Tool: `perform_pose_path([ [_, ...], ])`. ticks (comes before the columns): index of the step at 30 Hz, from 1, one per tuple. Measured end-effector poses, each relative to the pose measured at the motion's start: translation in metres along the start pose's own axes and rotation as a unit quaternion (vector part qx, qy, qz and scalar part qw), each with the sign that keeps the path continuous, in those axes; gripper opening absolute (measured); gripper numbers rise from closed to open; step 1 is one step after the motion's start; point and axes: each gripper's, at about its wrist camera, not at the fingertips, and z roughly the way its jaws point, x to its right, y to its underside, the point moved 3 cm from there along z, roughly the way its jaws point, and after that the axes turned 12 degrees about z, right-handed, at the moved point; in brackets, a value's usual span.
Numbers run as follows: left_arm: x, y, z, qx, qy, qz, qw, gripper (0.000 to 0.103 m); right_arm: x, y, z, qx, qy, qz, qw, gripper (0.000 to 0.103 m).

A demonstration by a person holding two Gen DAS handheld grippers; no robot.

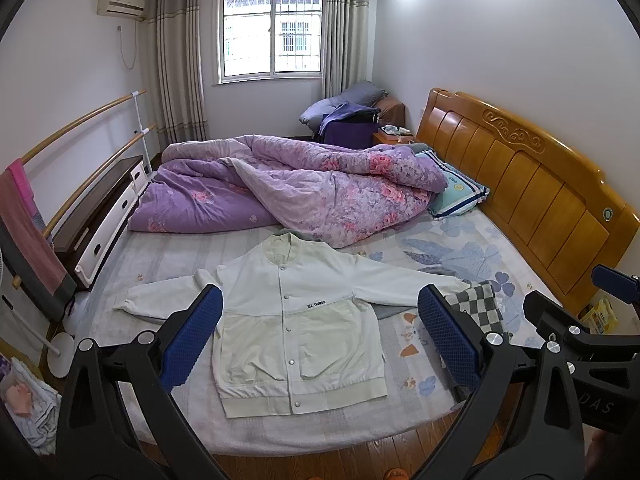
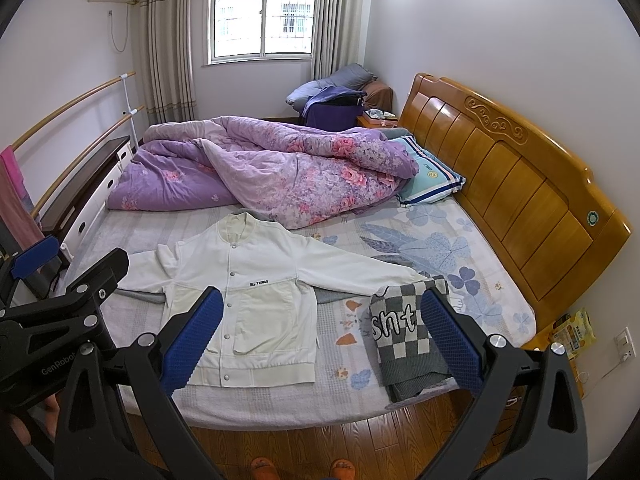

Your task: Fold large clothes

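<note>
1. At the foot of the bed, over the wood floor [image 2: 304,440]: both grippers held in the air, side by side, aimed at the mattress. Orange slippers [image 2: 262,466] visible at the bottom edge of the right wrist view.
2. Left gripper [image 1: 320,332]: fingers [image 1: 192,336] wide apart, nothing between them, touching nothing.
3. Right gripper [image 2: 320,332]: fingers [image 2: 450,340] wide apart as well, nothing held. It shows at the right edge of the left view; the left one shows at the left edge of the right view.
4. White jacket [image 1: 296,320] lies flat on the bed sheet [image 1: 440,248], front up, snaps closed, hem toward the near edge, collar toward the far side. Both sleeves spread outward. Small black lettering on the chest.
5. Just right of the jacket: a grey-and-white checkered sweater [image 2: 404,340], folded into a block near the bed edge, lettering on top. The jacket's right sleeve cuff reaches it; touching or overlapping, can't tell which.
6. A grey piece of fabric [image 2: 332,294] sticks out from under the jacket, between it and the sweater.
7. Further back: a crumpled purple floral quilt [image 1: 288,184] across the far half of the bed, its near edge just beside the jacket collar.
8. Blue striped pillow [image 1: 460,192] against the wooden headboard [image 1: 540,184], on the right.
9. Left side: a white drawer unit [image 1: 108,220] and wooden rails [image 1: 80,120] along the wall.
10. Far wall: window [image 1: 272,32], curtains [image 1: 176,60], air conditioner [image 1: 120,4].
</note>
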Motion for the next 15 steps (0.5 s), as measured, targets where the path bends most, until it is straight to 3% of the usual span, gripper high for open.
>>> perform_pose_path([
  [15,-0.0002,-0.0002,0.0008,0.0,0.0,0.0,1.0,0.098,-0.0001,-0.0005,0.0007,0.0,0.0,-0.001,1.0,0.095],
])
